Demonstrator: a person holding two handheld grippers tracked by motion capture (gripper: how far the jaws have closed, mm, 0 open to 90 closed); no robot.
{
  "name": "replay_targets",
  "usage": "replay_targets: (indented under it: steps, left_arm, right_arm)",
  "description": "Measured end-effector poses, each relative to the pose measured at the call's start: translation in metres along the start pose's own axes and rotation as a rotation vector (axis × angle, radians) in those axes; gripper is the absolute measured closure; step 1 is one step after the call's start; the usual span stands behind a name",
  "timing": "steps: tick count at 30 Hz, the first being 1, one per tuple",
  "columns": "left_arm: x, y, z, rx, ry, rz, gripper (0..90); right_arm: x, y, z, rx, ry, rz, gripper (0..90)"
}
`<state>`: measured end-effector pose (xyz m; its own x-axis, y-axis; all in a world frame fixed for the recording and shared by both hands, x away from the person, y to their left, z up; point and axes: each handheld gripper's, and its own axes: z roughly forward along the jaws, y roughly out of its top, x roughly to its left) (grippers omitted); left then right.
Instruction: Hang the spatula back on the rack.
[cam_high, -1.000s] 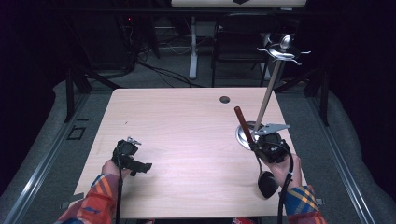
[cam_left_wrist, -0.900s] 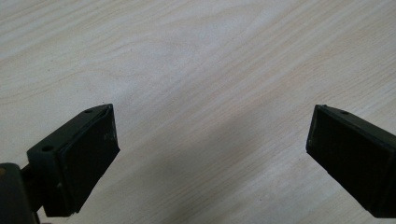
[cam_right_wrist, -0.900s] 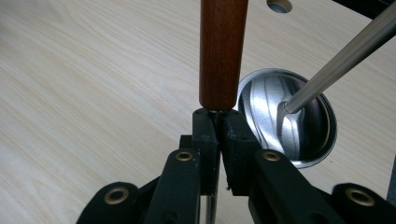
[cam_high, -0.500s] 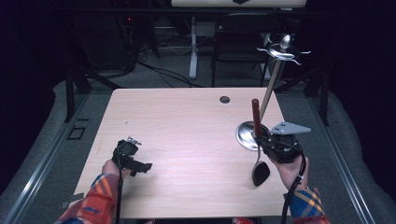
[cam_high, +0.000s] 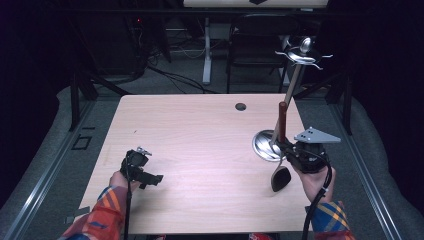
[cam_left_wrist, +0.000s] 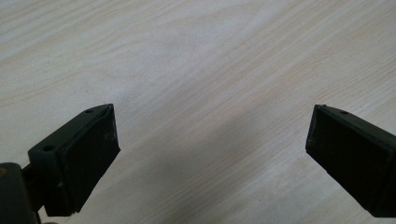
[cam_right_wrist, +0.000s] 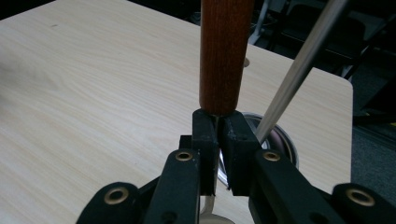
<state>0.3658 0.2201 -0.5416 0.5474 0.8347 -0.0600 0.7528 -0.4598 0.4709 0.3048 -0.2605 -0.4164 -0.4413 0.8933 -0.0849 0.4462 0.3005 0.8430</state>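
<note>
Pale wooden table (cam_high: 200, 150) is filling mid-frame, dark room behind. At lower right, the right gripper (cam_high: 286, 148) is pinching a spoon (cam_high: 281, 150) upright, jaws pressed on its neck, brown handle pointing up, black bowl hanging down. Just beside it, a metal stand (cam_high: 287, 100) is leaning. At lower left, the left gripper (cam_high: 150, 176) is resting with jaws spread wide, holding nothing.

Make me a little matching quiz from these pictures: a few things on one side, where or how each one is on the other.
Things:
1. left gripper
2. right gripper
3. stand
4. hole

States:
A. far edge of the table
B. clamped on a ladle
C. jaws wide apart, empty
D. rising from a round metal base

Pairs: 1-C, 2-B, 3-D, 4-A
</note>
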Motion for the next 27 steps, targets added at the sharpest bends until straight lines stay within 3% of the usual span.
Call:
replay_targets:
  steps: [8, 27]
  left_arm:
    - [0.000, 0.000, 0.001, 0.003, -0.007, 0.010, 2.5]
    - [0.000, 0.000, 0.002, 0.005, -0.018, 0.019, 2.5]
  right_arm:
    - [-0.006, 0.001, 0.001, 0.004, -0.062, -0.003, 84.5]
    - [-0.024, 0.005, -0.003, 0.000, -0.096, 0.027, 84.4]
